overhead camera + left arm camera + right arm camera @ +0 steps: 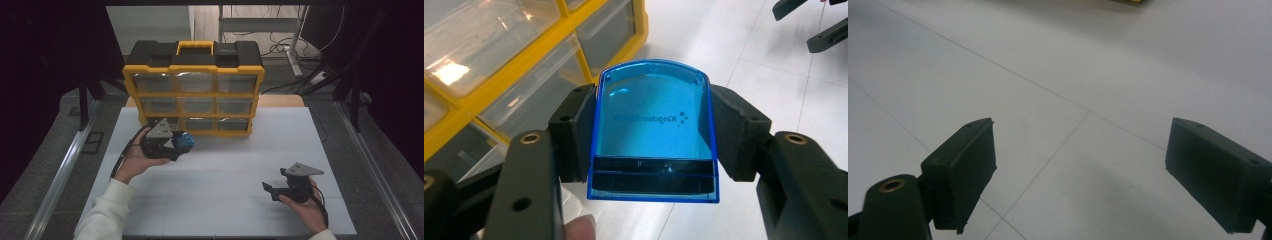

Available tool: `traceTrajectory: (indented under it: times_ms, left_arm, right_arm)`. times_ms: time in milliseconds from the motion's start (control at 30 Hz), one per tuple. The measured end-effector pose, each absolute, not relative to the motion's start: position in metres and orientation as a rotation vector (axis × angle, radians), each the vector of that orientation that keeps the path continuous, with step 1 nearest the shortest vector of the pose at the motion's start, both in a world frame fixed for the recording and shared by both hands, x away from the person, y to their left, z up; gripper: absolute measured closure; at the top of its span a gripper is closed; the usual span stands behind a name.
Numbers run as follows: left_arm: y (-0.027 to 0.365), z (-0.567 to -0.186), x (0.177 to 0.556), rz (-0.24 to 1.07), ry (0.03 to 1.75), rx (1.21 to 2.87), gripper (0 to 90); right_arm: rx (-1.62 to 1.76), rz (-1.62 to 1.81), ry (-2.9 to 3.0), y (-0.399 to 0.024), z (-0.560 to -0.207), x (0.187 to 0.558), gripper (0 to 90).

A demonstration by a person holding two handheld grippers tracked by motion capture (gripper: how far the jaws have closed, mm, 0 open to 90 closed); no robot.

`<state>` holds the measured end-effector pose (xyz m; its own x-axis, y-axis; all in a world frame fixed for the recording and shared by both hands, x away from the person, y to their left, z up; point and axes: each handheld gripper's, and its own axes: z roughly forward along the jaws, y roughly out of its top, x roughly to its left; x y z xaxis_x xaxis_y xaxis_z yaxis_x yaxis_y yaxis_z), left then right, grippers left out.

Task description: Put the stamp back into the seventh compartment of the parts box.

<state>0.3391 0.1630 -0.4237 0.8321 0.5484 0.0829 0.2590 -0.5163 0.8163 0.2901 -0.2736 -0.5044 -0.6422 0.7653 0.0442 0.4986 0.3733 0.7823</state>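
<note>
Left gripper (651, 135): fingers clamped on blue plastic box (654, 130), beside yellow drawer cabinet (194, 87). Right gripper (1080, 175): fingers wide apart, empty, above white worktop (225, 170).

A white table (225, 175) carries one thing: a yellow drawer cabinet (195, 87), standing at twelve o'clock.
</note>
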Motion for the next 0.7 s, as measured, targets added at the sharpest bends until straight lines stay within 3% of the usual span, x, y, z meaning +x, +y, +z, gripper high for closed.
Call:
traceTrajectory:
  times_ms: [700]
  left_arm:
    - [0.182,-0.417,0.34,0.47,0.647,2.078,41.3]
  right_arm:
    - [1.109,1.147,2.312,-0.274,-0.504,0.29,13.2]
